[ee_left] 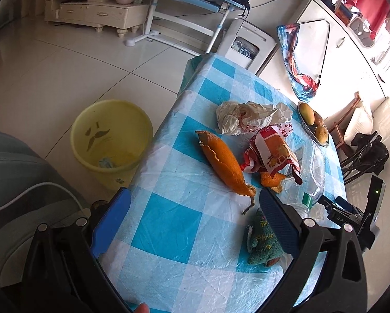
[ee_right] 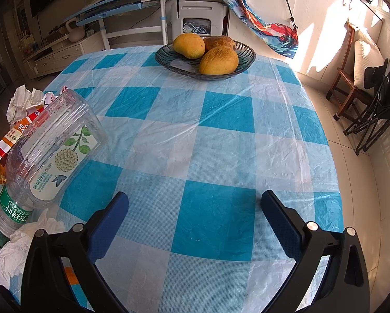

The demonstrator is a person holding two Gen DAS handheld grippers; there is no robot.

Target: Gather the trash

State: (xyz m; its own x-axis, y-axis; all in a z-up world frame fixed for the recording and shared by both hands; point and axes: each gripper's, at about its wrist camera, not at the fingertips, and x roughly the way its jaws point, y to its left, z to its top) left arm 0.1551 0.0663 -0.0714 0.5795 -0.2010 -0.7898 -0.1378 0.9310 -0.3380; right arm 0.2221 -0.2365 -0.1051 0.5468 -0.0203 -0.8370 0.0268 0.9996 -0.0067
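Observation:
On the blue-and-white checked table (ee_left: 168,224) lie a long orange peel (ee_left: 225,163), a smaller peel piece (ee_left: 271,180), a red-and-white wrapper (ee_left: 271,151), a crumpled white bag (ee_left: 247,117) and a clear plastic bottle (ee_left: 316,172). My left gripper (ee_left: 195,208) hovers open over the table, the long peel just beyond its fingertips. A yellow bin (ee_left: 111,138) stands on the floor left of the table. In the right wrist view the bottle (ee_right: 54,146) lies at the left with crumpled tissue (ee_right: 20,245) beside it. My right gripper (ee_right: 195,206) is open over bare cloth.
A green cloth toy (ee_left: 262,240) lies by the left gripper's right finger. A bowl (ee_right: 168,60) of mangoes (ee_right: 218,61) sits at the table's far side. A grey cushioned seat (ee_left: 17,177) is at the left, a wooden chair (ee_right: 348,78) and folding chair (ee_right: 377,109) to the right.

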